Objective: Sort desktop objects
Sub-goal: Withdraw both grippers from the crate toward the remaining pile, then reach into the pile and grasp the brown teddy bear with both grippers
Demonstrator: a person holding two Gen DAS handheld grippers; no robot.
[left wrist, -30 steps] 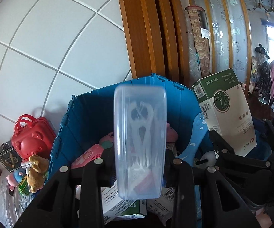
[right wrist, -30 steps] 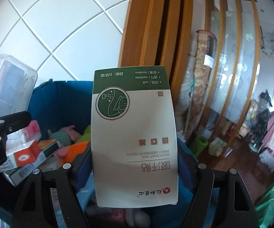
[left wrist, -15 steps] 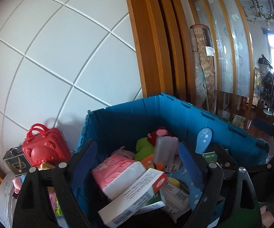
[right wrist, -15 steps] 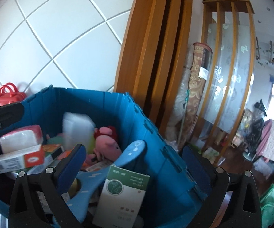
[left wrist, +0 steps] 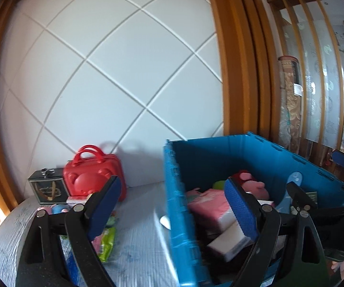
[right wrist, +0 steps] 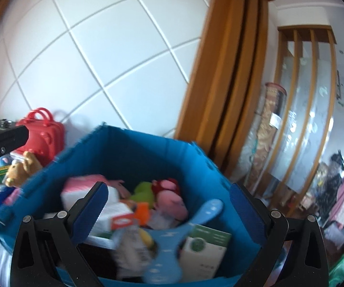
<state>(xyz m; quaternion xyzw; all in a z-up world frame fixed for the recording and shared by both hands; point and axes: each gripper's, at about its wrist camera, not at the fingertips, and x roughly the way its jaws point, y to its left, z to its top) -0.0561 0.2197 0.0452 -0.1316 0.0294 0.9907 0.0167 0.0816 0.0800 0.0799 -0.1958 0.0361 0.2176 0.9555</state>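
Both tools are hanging released, nothing between the pads: left tool (left wrist: 172, 215) is straddling the near-left wall of the blue crate (left wrist: 255, 153), one finger outside over the bench (left wrist: 136, 251), one inside; right tool (right wrist: 167, 212) is sitting over the crate's near rim, jaws at their widest. Jaws on both have just been opening, and they're empty, so I'm reading this as drop done, now clearing out. The white-and-green box (right wrist: 203, 251) is lying in the crate's near corner beside the light-blue paddle (right wrist: 172, 239), with the pink plush (right wrist: 169, 198), pink pack (left wrist: 212, 208) and cartons piled behind, which fits sorted items being pooled in one bin. The pile is sitting below the rim, so there's room for more. Still unsorted on the bench, left of the crate: green packet (left wrist: 107, 241) just under my left finger, teddy (right wrist: 21, 167), red case (left wrist: 93, 177) and dark tin (left wrist: 47, 189) back against the tiled wall (left wrist: 124, 71). Open bench between crate and that cluster is giving a free lane for the left tool; crate wall is the edge to watch, I judge lifting first before swinging left. Right side is dropping off past the crate, no bench showing there.
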